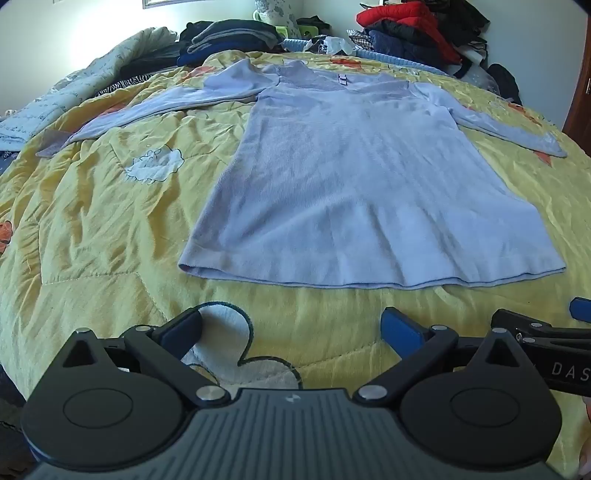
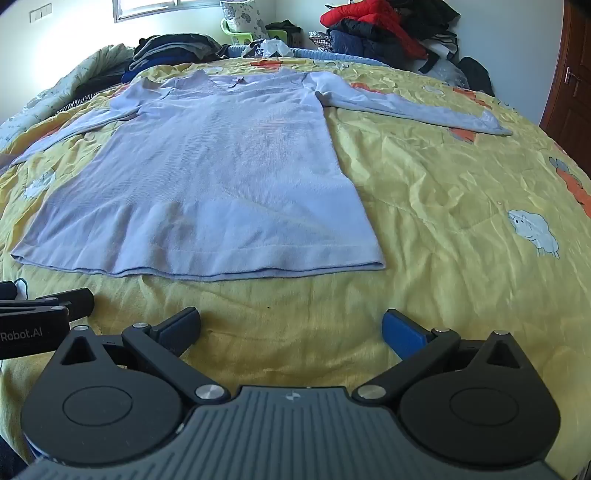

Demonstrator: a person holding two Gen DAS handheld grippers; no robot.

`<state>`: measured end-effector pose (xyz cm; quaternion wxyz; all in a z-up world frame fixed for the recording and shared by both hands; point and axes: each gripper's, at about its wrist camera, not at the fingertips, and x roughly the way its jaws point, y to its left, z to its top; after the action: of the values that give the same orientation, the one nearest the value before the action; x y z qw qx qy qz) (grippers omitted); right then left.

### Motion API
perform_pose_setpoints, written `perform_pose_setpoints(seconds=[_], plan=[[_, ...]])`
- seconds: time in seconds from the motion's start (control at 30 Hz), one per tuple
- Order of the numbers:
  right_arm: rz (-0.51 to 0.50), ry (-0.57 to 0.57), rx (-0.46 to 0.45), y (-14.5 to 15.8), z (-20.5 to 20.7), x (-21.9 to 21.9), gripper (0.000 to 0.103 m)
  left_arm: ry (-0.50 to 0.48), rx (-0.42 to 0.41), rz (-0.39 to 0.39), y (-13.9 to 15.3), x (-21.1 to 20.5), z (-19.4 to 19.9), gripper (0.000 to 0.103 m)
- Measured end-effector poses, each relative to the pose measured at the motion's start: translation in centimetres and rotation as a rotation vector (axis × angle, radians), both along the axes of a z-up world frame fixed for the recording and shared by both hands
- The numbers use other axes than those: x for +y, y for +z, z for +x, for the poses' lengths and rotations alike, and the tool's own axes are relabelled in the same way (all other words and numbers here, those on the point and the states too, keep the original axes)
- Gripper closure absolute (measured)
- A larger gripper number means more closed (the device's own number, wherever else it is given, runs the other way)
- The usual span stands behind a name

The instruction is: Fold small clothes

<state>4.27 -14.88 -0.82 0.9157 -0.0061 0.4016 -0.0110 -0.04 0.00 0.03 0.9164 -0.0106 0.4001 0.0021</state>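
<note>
Pale blue top [image 1: 354, 177] lies flat on yellow quilt [image 1: 92, 221] of bed, hem nearest, both sleeves spread sideways: laid out ready for folding. Left tongs [image 1: 291, 325] spread wide, nothing between pads, poised short of hem. Right tongs [image 2: 291, 325] likewise wide and empty, just beside left. Likely both set to take hem or sleeves. Clothes piles [image 2: 369, 33] at far edge, well apart.
</note>
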Motion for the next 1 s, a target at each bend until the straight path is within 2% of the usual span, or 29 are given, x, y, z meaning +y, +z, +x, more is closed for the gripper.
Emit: perform_pose_setpoints(seconds=[0.47,0.5,1.0], plan=[[-0.001,0.001,0.004,0.0,0.04,0.06,0.001,-0.001,0.016,0.002,-0.64,0.6,-0.38,0.0],[-0.001,0.001,0.004,0.0,0.03,0.06,0.001,0.008,0.023,0.006,0.0,-0.01,-0.02,0.0],[0.0,0.001,0.003,-0.06,0.05,0.15,0.001,0.008,0.025,0.005,0.1,-0.02,-0.04,0.0]])
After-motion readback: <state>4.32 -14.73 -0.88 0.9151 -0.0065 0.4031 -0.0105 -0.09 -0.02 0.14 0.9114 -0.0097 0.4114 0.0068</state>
